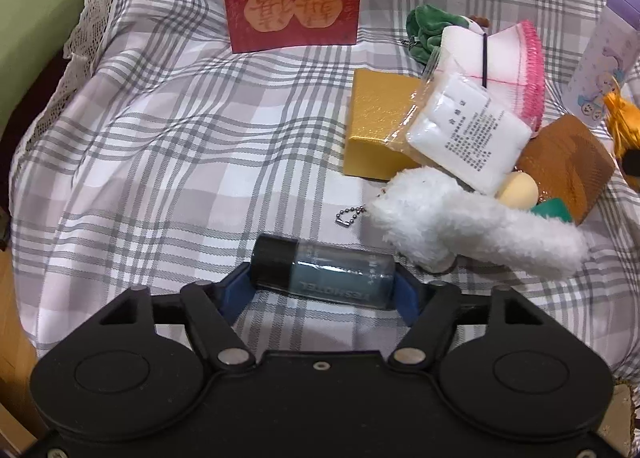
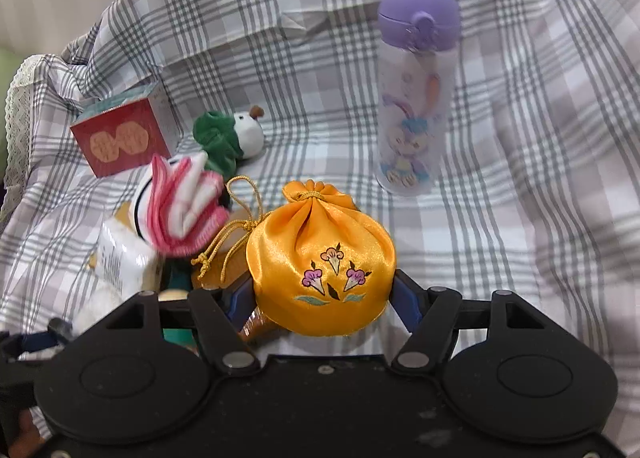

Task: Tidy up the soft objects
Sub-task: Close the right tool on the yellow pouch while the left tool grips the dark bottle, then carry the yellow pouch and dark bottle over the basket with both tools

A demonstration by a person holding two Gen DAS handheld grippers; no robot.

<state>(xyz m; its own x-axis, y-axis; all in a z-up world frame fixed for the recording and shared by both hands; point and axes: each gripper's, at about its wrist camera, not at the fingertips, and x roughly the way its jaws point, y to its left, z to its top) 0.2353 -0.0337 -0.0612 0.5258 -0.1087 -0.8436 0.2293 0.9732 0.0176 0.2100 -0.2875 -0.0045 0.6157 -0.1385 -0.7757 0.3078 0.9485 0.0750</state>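
Left gripper [image 1: 322, 278]: blue pads pressed against both ends of a small dark-capped bottle [image 1: 322, 272], which lies crosswise between them on the plaid cloth [image 1: 160, 138]. Ahead and to its right lies a white plush toy [image 1: 460, 226] with a bead chain; beyond that, a gold box [image 1: 376, 126], a bagged white pad [image 1: 468, 134] and pink-edged folded cloths [image 1: 516, 70]. A red box [image 1: 294, 8] stands farther ahead.

Right gripper [image 2: 324, 290]: pads closed on the sides of an orange satin drawstring pouch [image 2: 320, 254] embroidered with flowers. A purple-lidded bottle [image 2: 416, 94] stands ahead, slightly right; a green-and-white plush [image 2: 232, 136] lies ahead to the left.
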